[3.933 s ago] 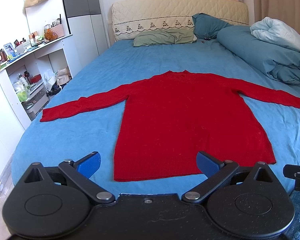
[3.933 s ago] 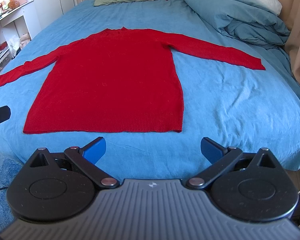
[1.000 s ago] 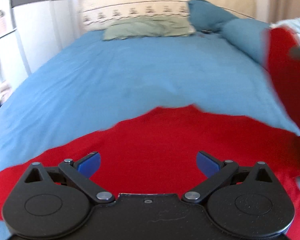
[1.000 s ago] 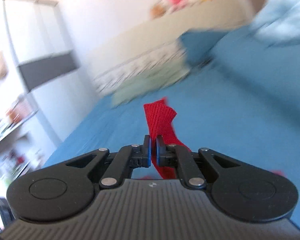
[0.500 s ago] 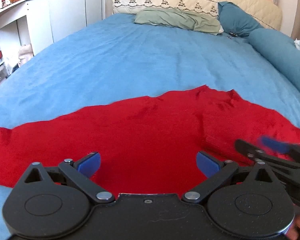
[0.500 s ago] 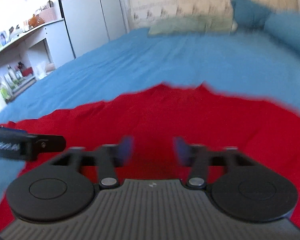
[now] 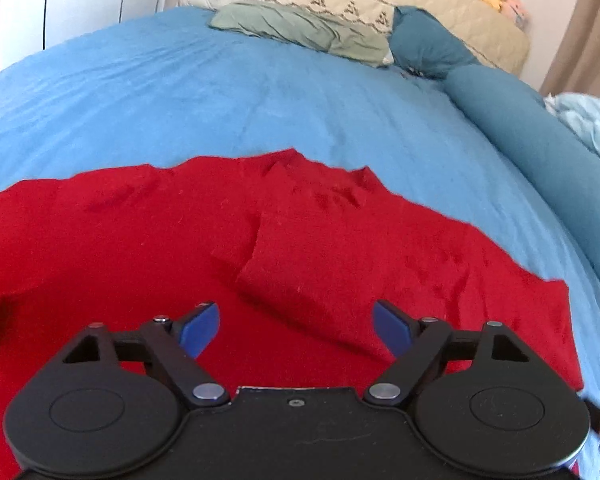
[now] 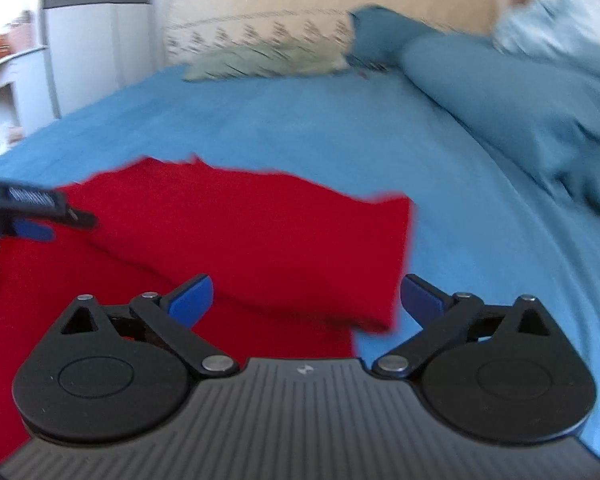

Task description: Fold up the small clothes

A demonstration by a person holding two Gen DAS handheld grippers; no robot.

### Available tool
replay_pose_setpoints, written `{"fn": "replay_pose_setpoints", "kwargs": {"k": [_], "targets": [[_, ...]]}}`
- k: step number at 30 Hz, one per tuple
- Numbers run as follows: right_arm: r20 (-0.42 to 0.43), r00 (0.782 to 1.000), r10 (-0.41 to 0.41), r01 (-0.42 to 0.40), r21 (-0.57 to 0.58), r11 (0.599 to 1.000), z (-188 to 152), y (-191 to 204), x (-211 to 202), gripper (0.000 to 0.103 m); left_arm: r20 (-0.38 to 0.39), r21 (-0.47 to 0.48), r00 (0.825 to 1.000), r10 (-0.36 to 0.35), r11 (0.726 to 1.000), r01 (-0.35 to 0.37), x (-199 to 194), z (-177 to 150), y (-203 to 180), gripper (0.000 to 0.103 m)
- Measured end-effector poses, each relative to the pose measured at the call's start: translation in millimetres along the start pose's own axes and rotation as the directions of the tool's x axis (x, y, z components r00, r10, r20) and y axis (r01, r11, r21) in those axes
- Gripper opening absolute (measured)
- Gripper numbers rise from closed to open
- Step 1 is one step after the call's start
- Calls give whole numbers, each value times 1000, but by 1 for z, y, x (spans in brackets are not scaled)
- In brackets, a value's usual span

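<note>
Left wrist view: one sleeve lies folded across the red sweater (image 7: 148,240).
Left gripper (image 7: 296,322) narrowing, right gripper (image 8: 306,294) just opened wide, both empty; other folds remain.

Red sweater (image 7: 148,240): matt knit cloth. Bedsheet (image 7: 260,96): soft matt fabric. Claw bodies: matt black plastic w/ metal rivets.

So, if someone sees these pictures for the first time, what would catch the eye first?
First the red sweater, bright against the blue bed sheet, with one sleeve folded across its body. Next, the blue-tipped fingers of the left gripper, open just above the red cloth. At the far end, a green pillow lies by the beige headboard.
</note>
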State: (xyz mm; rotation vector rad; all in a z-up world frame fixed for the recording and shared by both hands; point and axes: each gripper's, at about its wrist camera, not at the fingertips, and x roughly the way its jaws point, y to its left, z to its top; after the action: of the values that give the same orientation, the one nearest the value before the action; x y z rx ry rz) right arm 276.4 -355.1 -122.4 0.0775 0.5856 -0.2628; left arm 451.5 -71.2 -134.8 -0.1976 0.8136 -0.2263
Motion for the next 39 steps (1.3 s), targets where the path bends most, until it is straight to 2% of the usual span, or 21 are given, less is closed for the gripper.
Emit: {"fn": "replay_pose_setpoints", "kwargs": {"k": [2, 4, 8, 9, 10, 11, 14, 17, 20, 24, 26, 31, 33, 39], "targets": [[-24, 1000, -6, 7, 45, 999, -11, -16, 3, 103, -17, 1, 1000, 10, 1000, -10, 10, 3, -1, 81], [-43, 999, -9, 13, 85, 996, -16, -27, 7, 103, -36, 2, 999, 20, 1000, -20, 20, 5, -3, 59], [-74, 997, 0, 8, 115, 993, -23, -33, 15, 103, -18, 9, 998, 65, 998, -65, 29, 6, -3, 42], [-76, 997, 4, 5, 115, 993, -20, -31, 18, 103, -15, 6, 997, 71, 997, -71, 32, 7, -3, 31], [-76, 997, 4, 5, 110, 994, -18, -29, 21, 103, -15, 2, 997, 73, 997, -73, 34, 10, -3, 8], [-77, 997, -1, 9, 104, 995, -16, -25, 26, 103, -12, 0, 997, 72, 997, -72, 35, 12, -3, 5], [-83, 996, -17, 25, 99, 995, -9, -15, 36, 103, 41, -12, 998, 56, 998, -56, 26, 23, -4, 4], [-115, 993, -32, 44, 103, 994, -6, -12, 50, 103, 153, 17, 987, 44, 999, -47, -1, 42, -10, 4], [-118, 990, -73, 86, 105, 991, -4, -8, 60, 103, 277, 49, 958, 68, 995, -85, -35, 57, -6, 4], [-136, 985, -103, 119, 119, 986, 3, -4, 72, 103, 374, 28, 918, 136, 987, -158, -68, 59, 26, 4], [-148, 982, -115, 133, 116, 984, 6, -3, 77, 103, 372, 3, 912, 171, 983, -186, -70, 53, 48, 4], [-171, 975, -144, 170, 151, 974, 14, -9, 84, 103, 283, -74, 932, 226, 974, -214, -55, 22, 93, 4], [-182, 963, -200, 230, 161, 960, 14, -15, 82, 103, 254, -93, 939, 232, 972, -215, -49, 12, 102, 4], [-207, 961, -184, 219, 159, 963, 11, -31, 78, 103, 190, -97, 958, 214, 975, -198, -45, -11, 112, 6]]}}
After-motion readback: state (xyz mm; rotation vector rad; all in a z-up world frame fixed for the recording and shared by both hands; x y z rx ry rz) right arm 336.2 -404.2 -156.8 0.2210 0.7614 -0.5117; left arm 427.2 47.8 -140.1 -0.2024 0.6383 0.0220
